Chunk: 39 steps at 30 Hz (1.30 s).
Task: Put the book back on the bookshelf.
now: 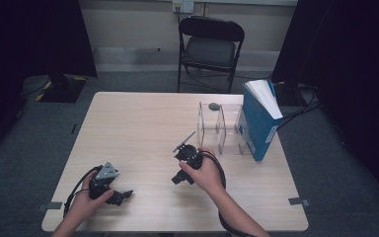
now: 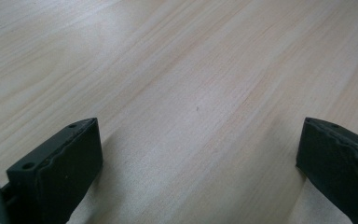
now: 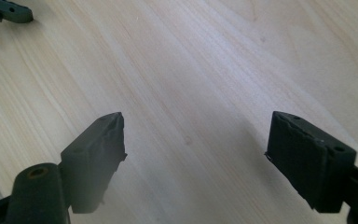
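Observation:
Near the front left of the wooden table (image 1: 143,123), a hand holds my left gripper (image 1: 122,196), which has a grey three-cornered plate on top. In the left gripper view its jaws stand wide apart over bare wood, so the left gripper (image 2: 198,130) is open and empty. A person's other hand holds my right gripper (image 1: 179,178) at the table's middle front, tilted down toward the left. The right gripper (image 3: 196,126) is open too, with bare tabletop between its jaws. A dark tip of the other gripper (image 3: 7,11) shows at the top left of the right gripper view.
A clear acrylic divider rack (image 1: 221,127) stands at the right of the table, with a blue book (image 1: 257,123) upright against its right side. A small dark round thing (image 1: 214,106) lies behind the rack. A black folding chair (image 1: 210,47) stands beyond the far edge.

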{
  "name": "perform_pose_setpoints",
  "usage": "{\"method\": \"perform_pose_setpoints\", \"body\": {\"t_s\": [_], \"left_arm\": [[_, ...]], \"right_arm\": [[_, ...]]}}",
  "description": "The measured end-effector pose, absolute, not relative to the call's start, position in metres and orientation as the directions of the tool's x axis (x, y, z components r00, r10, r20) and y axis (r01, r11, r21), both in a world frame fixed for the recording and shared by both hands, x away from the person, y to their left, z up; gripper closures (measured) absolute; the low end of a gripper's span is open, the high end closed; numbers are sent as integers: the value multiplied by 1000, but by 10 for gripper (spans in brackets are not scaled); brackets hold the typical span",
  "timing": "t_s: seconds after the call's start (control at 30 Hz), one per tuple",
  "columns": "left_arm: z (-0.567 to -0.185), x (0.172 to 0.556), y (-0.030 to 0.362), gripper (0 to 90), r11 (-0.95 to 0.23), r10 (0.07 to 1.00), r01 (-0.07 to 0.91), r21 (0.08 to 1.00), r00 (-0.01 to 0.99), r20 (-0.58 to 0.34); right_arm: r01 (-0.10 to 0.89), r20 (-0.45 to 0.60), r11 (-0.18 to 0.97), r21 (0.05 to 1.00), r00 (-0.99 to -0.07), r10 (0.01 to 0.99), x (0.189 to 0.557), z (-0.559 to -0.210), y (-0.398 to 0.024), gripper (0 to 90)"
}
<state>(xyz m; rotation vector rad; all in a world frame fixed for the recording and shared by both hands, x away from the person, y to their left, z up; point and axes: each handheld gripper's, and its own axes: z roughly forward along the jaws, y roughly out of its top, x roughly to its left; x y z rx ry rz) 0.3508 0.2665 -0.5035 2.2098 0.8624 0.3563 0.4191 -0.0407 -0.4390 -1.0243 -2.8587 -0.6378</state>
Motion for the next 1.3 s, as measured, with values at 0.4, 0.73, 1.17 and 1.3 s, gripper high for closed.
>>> {"method": "perform_pose_setpoints", "body": {"t_s": [0.4,0.73,1.17,1.3], "left_arm": [[-503,351,267,0,-516,676,476,712,737,-3],[-503,351,267,0,-513,675,474,715,738,-5],[-503,351,267,0,-519,672,473,712,741,-2],[-503,351,267,0,-514,676,475,715,737,-4]], "right_arm": [[612,175,705,357,-786,593,418,-458,-36,186],[594,153,713,372,-797,584,415,-468,-30,162],[540,68,726,425,-819,570,402,-473,-30,145],[527,58,718,455,-822,566,399,-475,-32,144]]}}
